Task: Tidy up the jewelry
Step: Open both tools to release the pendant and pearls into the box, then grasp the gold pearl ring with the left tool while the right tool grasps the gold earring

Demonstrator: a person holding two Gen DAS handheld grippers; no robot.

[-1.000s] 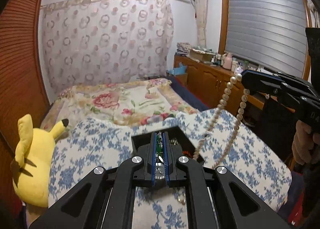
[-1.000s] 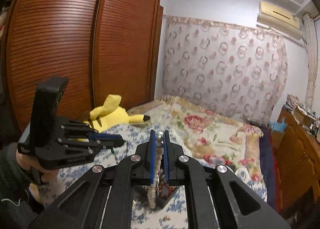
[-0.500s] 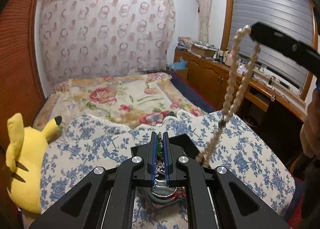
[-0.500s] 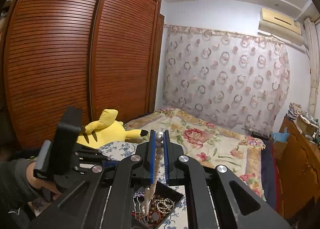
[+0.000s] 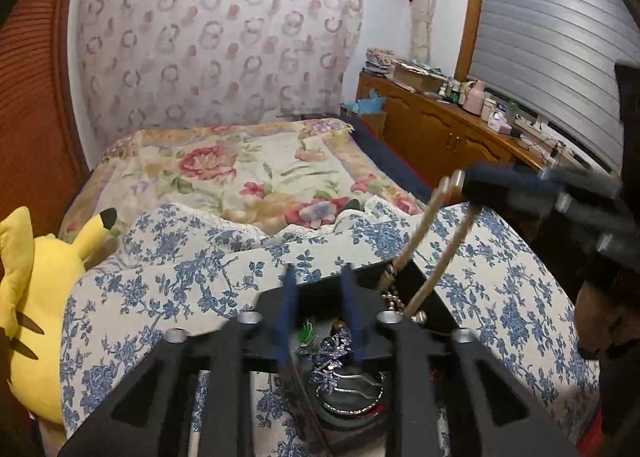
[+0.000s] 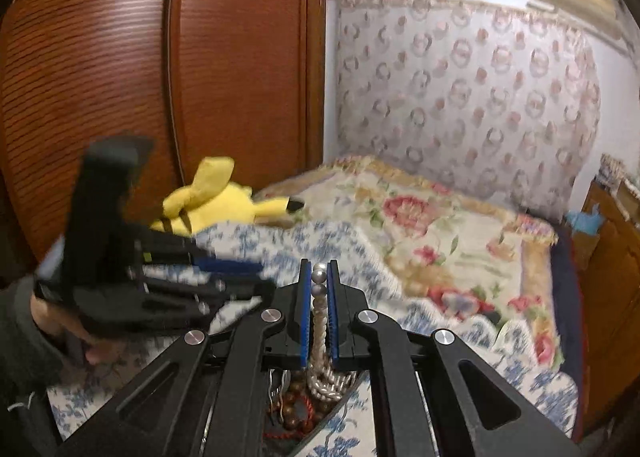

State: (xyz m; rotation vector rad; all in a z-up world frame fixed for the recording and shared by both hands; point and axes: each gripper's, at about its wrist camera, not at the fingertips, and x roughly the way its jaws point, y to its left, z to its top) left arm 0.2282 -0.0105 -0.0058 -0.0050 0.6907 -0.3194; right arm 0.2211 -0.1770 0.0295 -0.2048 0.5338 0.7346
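Observation:
A black jewelry box (image 5: 434, 303) sits on the blue-flowered cloth (image 5: 168, 269) on the bed. My left gripper (image 5: 318, 277) is open just above the box; a purple hair ornament (image 5: 334, 353), a green piece and silver rings lie below it. My right gripper (image 6: 319, 273) is shut on a pearl necklace (image 6: 319, 321), whose lower end piles into the box (image 6: 320, 385) among brown beads. In the left wrist view the right gripper (image 5: 520, 185) holds the necklace (image 5: 416, 245) as two strands slanting down into the box.
A yellow plush toy (image 5: 36, 297) lies at the bed's left edge by the wooden wardrobe (image 6: 160, 77). A flowered bedspread (image 5: 248, 177) covers the far bed. A wooden dresser (image 5: 440, 129) with small items stands at the right under the shuttered window.
My left gripper has opened and let go of the green piece over the box. My right gripper has come down, lowering the pearl necklace so more of it piles in the box.

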